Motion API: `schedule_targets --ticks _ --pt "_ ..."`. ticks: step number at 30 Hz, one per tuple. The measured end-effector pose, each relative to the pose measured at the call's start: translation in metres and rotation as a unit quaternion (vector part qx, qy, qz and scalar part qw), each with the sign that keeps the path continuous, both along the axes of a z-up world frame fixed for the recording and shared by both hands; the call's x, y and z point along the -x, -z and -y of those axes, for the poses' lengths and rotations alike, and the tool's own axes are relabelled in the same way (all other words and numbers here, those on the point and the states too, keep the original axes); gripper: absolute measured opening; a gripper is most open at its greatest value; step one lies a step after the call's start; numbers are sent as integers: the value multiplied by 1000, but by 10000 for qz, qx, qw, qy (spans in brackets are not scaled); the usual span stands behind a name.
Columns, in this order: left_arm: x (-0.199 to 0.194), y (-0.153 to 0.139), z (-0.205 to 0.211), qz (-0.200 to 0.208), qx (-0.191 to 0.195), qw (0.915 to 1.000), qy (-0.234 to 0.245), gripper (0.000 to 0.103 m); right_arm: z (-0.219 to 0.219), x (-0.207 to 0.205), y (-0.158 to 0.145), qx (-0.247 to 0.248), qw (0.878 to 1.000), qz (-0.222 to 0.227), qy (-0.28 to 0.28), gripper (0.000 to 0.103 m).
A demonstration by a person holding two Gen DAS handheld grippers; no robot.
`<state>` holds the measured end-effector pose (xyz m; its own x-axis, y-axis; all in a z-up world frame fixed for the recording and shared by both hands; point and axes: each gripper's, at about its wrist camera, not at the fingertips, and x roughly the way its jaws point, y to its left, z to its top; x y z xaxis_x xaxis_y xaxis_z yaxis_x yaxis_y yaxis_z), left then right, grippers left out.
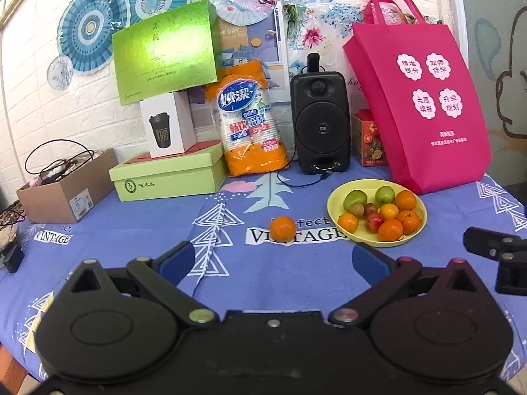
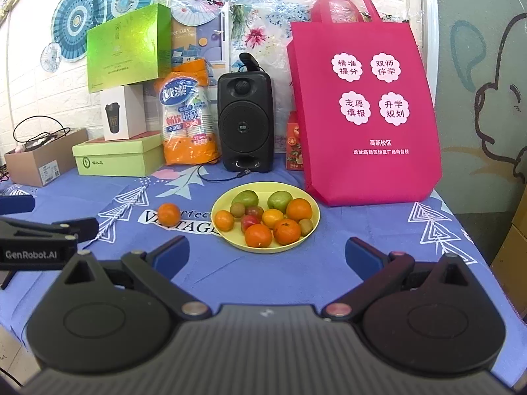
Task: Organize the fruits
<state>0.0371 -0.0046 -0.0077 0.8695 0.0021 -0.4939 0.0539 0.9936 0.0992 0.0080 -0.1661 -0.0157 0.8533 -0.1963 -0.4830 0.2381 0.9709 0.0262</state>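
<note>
A yellow plate [image 1: 336,205] [image 2: 313,227] holds several fruits: oranges, green apples, small red fruits and kiwis. One loose orange [image 1: 282,228] [image 2: 168,214] lies on the blue tablecloth just left of the plate. My left gripper [image 1: 273,260] is open and empty, a short way in front of the loose orange. My right gripper [image 2: 267,255] is open and empty, just in front of the plate. The left gripper also shows at the left edge of the right wrist view [image 2: 49,227].
A pink tote bag [image 1: 418,105] [image 2: 365,115] stands behind the plate on the right. A black speaker [image 1: 321,121] [image 2: 245,121] with a cable, a cup pack [image 1: 247,125], green boxes [image 1: 164,177] and a cardboard box [image 1: 66,191] line the back.
</note>
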Motion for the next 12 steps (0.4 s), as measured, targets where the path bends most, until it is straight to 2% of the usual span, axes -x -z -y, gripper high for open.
schedule_targets --ticks 4,6,12 --pt "4 -3 -2 -32 371 9990 261 103 -1 0 0 31 10000 -16 -64 103" --pt "11 -3 -6 153 683 9975 136 103 -2 0 1 47 9999 -25 -95 103" --pt "11 -4 -3 210 444 9987 -147 103 -3 1 1 71 9999 -18 -138 103"
